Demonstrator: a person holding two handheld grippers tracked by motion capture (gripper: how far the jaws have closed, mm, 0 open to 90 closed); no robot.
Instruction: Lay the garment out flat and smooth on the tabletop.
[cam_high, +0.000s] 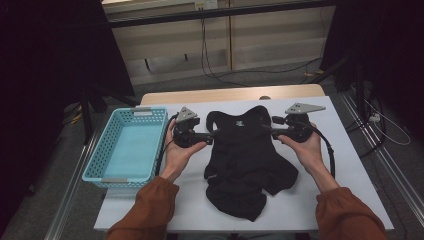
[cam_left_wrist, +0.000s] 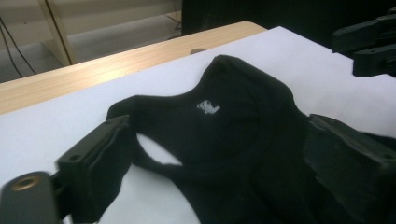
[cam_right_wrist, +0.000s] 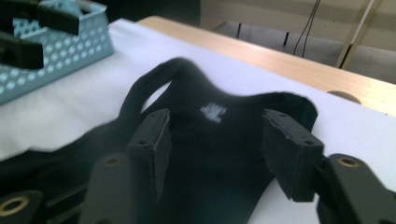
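At the far left a light blue basket (cam_high: 125, 150) sits on the white surface (cam_high: 350, 170), well apart from the work. Next, the left gripper (cam_high: 210, 136) points right at the left shoulder strap of the black top (cam_high: 245, 165), its jaws spread on either side of the strap. The top lies flat mid-surface, neckline away from the person, its long axis running front to back. The right gripper (cam_high: 266, 131) points left at the opposite shoulder, jaws also spread around the cloth. Both look equally near, so the next move likely turns on closing both inward on the shoulders together.
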